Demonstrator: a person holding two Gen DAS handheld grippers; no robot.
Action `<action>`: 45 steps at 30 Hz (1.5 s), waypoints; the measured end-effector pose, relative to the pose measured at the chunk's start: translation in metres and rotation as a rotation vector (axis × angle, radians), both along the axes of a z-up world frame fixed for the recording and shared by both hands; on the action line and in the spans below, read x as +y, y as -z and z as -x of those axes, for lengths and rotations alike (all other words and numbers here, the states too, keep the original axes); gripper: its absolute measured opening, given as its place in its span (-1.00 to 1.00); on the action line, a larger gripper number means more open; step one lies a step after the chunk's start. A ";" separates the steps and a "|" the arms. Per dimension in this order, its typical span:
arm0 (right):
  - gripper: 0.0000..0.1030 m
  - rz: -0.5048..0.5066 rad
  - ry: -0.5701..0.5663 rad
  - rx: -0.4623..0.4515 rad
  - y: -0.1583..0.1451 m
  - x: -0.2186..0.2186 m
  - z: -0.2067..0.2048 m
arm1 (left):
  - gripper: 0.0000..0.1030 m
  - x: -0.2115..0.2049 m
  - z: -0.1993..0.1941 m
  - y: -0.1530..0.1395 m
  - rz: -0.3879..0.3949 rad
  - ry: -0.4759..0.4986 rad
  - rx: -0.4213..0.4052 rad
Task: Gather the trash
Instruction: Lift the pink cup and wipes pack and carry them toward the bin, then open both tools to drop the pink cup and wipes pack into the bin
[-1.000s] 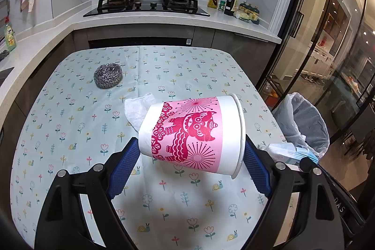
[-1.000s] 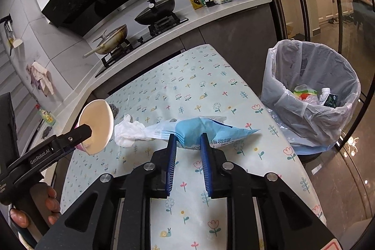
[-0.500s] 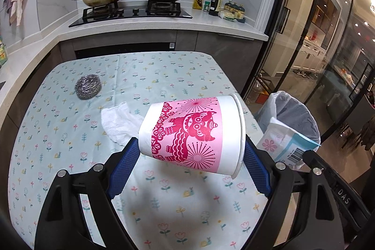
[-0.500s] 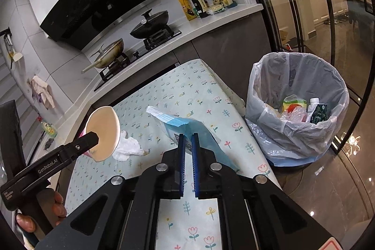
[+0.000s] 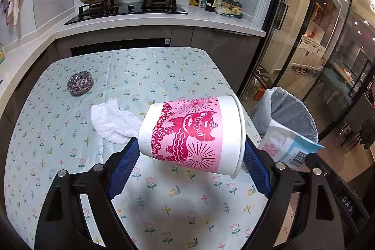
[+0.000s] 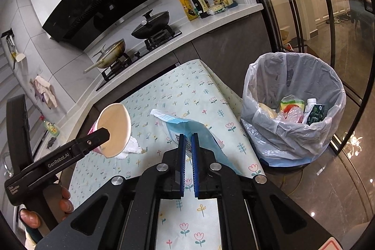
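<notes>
My left gripper is shut on a pink and white paper cup, held sideways above the floral tablecloth with its rim to the right. The same cup shows its open mouth in the right wrist view. My right gripper is shut on a light blue and white plastic wrapper, lifted over the table's right side; that wrapper hangs near the bin in the left wrist view. A crumpled white tissue lies on the table behind the cup.
A bin lined with a clear bag stands on the floor right of the table and holds a carton and other wrappers. A steel scourer lies at the table's far left. Behind is a counter with a stove, pans and bottles. A hand holds the left gripper.
The right gripper's jaws closed tight on the wrapper and raised it off the table toward the bin. The left gripper carried the cup toward the right; the scourer and tissue slid left in its view.
</notes>
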State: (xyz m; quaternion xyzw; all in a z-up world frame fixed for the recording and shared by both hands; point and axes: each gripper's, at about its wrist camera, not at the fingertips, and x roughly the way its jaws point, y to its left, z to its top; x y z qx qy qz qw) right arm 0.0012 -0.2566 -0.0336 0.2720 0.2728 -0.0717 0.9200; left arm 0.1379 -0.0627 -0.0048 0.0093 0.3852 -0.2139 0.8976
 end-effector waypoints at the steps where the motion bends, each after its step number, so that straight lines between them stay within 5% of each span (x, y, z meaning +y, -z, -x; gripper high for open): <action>1: -0.89 -0.002 0.000 -0.003 -0.001 0.000 0.001 | 0.58 0.002 0.000 0.000 0.001 -0.004 -0.002; 19: -0.89 0.047 0.072 -0.045 -0.026 -0.034 0.010 | 0.58 -0.020 0.004 -0.007 -0.008 0.041 -0.024; 29: -0.89 0.097 0.168 -0.021 -0.031 -0.102 0.004 | 0.58 -0.104 0.007 -0.005 -0.005 0.163 -0.014; 45: -0.89 0.062 0.279 0.051 0.009 -0.202 -0.016 | 0.58 -0.263 -0.002 0.033 -0.051 0.399 0.038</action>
